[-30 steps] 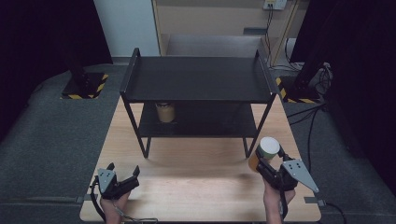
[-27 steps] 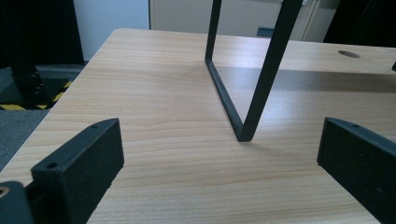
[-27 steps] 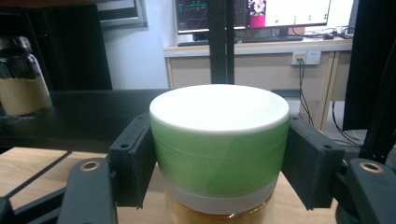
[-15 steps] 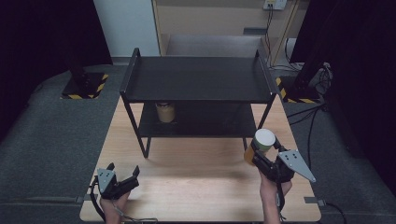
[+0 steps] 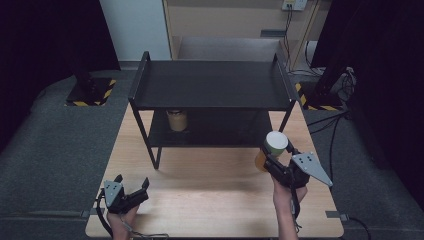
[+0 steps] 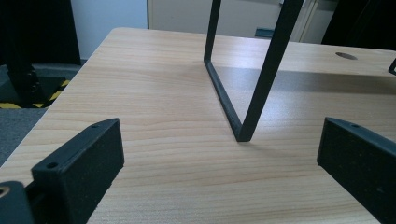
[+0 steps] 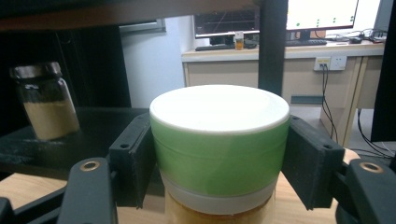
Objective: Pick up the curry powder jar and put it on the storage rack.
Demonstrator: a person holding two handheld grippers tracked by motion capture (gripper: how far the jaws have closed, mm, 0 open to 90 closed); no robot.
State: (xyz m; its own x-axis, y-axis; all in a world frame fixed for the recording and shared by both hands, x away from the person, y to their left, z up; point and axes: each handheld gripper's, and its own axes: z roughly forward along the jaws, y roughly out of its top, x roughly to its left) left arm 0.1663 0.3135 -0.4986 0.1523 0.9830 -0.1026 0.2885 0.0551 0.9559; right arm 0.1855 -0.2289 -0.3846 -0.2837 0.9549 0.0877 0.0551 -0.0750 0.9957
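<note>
At the left we are seeing the left tool [image 5: 131,192] resting low over the pale wood-grain worktop [image 5: 210,200] near its front left corner, its two blocky matt black jaws standing wide apart and holding nothing. In the left gripper view the smooth laminate grain is running between those jaws, and one slim square-section leg of the black metal two-tier shelf rack [image 5: 210,85] is meeting its floor rail just ahead of them.

Moving toward the middle, the rack is standing on the far half of the worktop, with flat dark shelves and thin raised side rails. On its lower shelf, toward the left, one small glass jar of tan powder with a dark lid [image 5: 176,120] is sitting upright.

At the right, the right tool [image 5: 265,159] is gripping one round jar with a white top, a glossy green band and an amber body [image 5: 272,149]; its jaws are pressing against the green band on both sides. This jar is hanging above the worktop, just in front of the rack's front right leg.

We are counting two jars, two tools, one rack.
</note>
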